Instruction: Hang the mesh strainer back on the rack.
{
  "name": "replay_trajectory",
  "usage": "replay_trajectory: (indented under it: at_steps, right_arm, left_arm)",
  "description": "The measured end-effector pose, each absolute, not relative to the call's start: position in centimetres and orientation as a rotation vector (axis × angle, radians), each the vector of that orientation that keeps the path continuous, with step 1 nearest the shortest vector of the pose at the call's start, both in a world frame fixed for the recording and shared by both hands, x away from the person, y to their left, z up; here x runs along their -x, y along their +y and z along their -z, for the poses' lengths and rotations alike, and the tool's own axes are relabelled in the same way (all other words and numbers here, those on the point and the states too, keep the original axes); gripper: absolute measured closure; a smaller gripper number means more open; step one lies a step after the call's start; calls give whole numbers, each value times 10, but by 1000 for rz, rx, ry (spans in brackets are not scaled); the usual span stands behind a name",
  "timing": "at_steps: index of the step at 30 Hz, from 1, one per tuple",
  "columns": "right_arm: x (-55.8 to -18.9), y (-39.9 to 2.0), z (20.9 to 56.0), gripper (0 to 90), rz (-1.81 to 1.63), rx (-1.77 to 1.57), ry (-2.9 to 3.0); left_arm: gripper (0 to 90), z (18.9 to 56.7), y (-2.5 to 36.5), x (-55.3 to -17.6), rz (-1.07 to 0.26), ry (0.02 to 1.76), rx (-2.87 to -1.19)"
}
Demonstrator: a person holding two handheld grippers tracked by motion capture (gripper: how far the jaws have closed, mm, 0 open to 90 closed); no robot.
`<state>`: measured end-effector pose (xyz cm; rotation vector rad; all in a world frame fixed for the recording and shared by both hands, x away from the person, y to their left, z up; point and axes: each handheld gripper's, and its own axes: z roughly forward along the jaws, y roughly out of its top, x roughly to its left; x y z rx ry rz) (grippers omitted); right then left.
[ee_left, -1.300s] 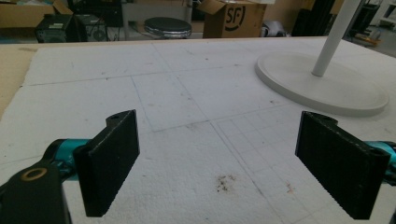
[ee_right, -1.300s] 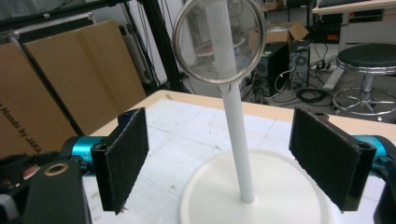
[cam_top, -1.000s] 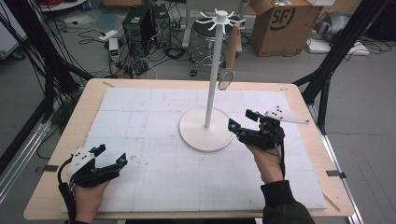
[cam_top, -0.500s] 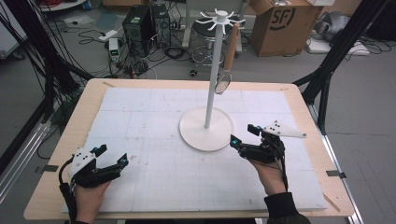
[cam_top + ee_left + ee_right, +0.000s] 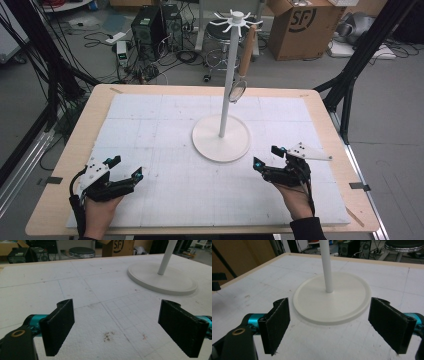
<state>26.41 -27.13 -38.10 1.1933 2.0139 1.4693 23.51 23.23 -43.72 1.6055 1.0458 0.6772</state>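
High view looks down; both gripper views, low, share the stand base (image 5: 332,298).

A white stand (image 5: 221,137), pole and round base alike, rises from a white foam mat (image 5: 165,130) ruled with a faint grid and flecked with brown specks, on a pale wooden table (image 5: 75,150). A wooden-handled strainer (image 5: 240,80) with silvery mesh hangs from it. The left gripper (image 5: 122,168) and right gripper (image 5: 266,156) are black, with teal joints and white top plates.
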Motion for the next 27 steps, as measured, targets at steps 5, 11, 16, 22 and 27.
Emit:
replay_trajectory:
  at_steps: [5, 11, 16, 22, 27]
  right_arm:
    - [-258, -281, 391, 171, -1465, -1196, 2002]
    - [-255, -289, 401, 160, -1510, -1228, 1979]
    - [-254, -292, 412, 160, -1520, -1232, 1971]
    - [-251, -291, 420, 158, -1537, -1211, 1975]
    - [-248, -295, 424, 158, -1524, -1209, 1977]
  left_arm:
    - [140, 438, 232, -236, -667, 1029, -1613]
    - [139, 437, 229, -232, -640, 1010, -1614]
    - [137, 437, 228, -232, -615, 1004, -1607]
    - [137, 438, 227, -225, -571, 997, -1581]
    - [136, 439, 222, -227, -578, 984, -1602]
